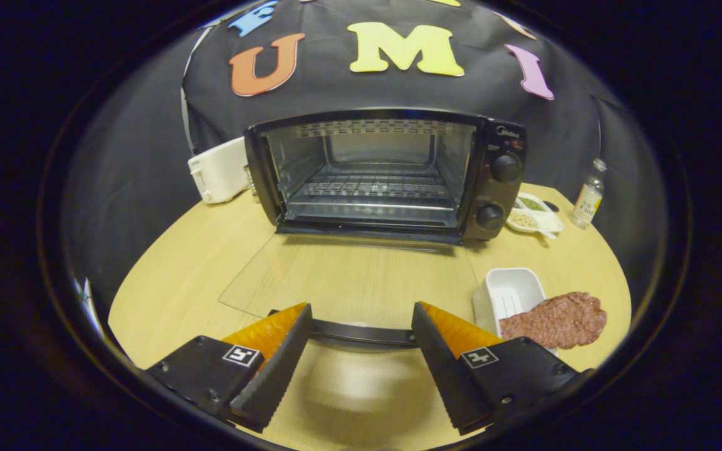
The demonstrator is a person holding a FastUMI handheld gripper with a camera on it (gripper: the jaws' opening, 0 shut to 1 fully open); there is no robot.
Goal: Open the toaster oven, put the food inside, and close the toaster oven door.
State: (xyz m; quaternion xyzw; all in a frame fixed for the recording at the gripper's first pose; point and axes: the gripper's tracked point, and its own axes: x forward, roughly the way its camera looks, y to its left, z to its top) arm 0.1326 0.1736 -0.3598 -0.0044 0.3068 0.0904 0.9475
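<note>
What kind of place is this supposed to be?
Likely a mock kitchen in a cloth-walled booth: an open toaster oven on a wooden table, a slab of meat, and an open gripper.

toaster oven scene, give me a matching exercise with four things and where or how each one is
Things:
1. toaster oven door
2. slab of meat
3. small bottle
4. hand-held gripper

Places or states:
A. hanging over the edge of the white tray, right of the fingers
B. open, with the door handle between the fingers
C. folded down flat over the table
D. standing upright, far right of the toaster oven

Pairs: 1-C, 2-A, 3-D, 4-B
</note>
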